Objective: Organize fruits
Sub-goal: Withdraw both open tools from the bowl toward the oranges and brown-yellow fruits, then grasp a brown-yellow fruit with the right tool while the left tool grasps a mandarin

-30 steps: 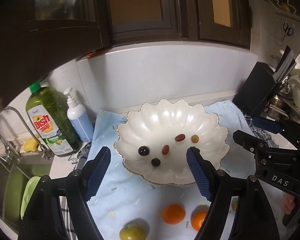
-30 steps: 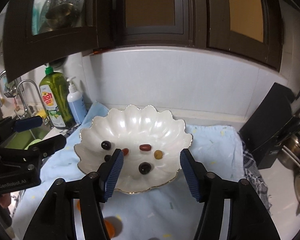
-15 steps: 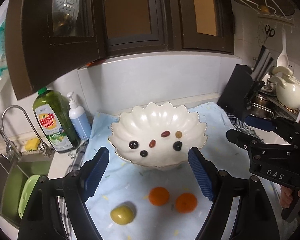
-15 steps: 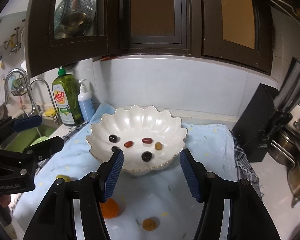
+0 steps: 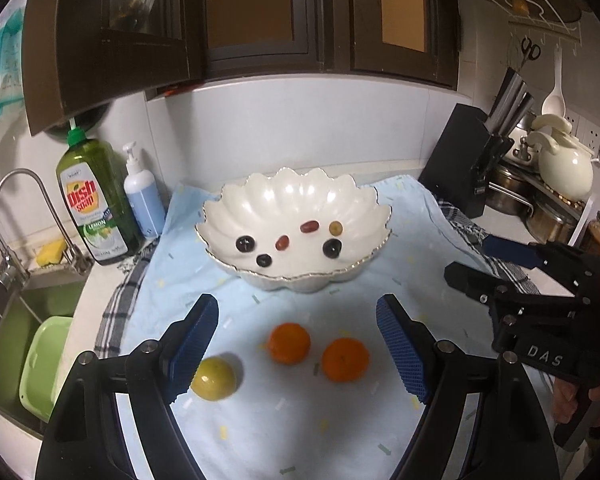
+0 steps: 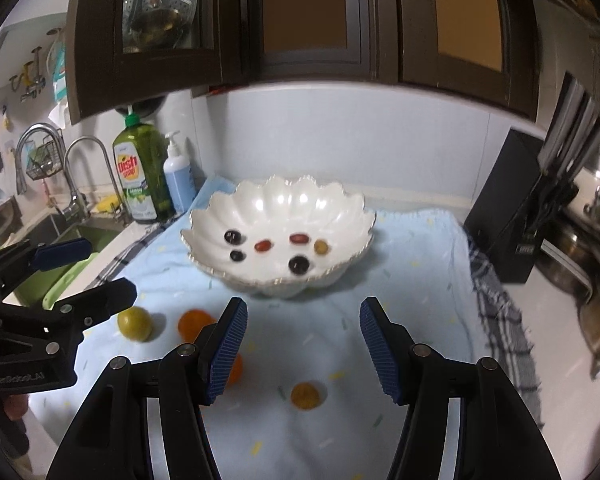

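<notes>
I hold both grippers short of the bowl (image 5: 364,264); left gripper (image 5: 298,344) jaws apart, empty; right gripper (image 6: 300,344) jaws apart, empty; two oranges (image 5: 290,342) lie on the tabletop cloth (image 5: 260,432) between the left jaws, nearest that hand; lemon (image 5: 214,378) beside its left pad.

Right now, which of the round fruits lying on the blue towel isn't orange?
The yellow-green fruit, leftmost on the blue towel by the left gripper's left finger. The fruits beside it are orange.
</notes>
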### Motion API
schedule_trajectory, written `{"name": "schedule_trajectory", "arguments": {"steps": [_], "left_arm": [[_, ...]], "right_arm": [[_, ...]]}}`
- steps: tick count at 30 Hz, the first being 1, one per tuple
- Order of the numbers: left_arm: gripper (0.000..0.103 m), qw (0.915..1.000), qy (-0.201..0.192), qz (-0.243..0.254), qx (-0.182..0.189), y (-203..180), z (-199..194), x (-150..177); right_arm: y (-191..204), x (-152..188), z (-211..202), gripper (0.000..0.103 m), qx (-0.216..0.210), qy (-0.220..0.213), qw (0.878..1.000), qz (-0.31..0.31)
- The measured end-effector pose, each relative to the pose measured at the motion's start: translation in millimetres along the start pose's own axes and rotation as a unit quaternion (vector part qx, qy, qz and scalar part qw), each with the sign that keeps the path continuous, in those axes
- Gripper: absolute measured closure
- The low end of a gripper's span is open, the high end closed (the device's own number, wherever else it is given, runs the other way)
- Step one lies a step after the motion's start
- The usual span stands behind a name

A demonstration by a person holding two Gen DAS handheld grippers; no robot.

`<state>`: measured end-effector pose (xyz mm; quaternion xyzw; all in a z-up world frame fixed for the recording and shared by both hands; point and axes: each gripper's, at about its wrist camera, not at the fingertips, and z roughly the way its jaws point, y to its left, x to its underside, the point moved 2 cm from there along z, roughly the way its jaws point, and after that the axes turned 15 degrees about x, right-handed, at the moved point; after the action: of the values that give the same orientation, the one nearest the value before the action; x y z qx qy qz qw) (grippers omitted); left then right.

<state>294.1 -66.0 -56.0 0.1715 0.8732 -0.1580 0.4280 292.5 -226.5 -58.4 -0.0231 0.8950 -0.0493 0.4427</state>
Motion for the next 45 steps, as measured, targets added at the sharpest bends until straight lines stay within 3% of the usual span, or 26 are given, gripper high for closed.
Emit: {"name": "schedule_trajectory", "arguments": {"steps": [16,35,45], "left_arm": [[0.023,0.999,0.043,0.009,0.01,-7,32,33],[0.034,0.9947,0.095,-0.005,0.038,-9,84,59],[0.038,0.9916,0.113,-0.004,0.064,-6,109,64]], "right_arm": [[3,40,23,0.043,-0.008,0.066,0.998,-0.004],[5,68,60,0.044,-0.008,0.122,0.992,-0.005],[7,73,79,0.056,-0.016,0.144,0.989,-0.008]]}}
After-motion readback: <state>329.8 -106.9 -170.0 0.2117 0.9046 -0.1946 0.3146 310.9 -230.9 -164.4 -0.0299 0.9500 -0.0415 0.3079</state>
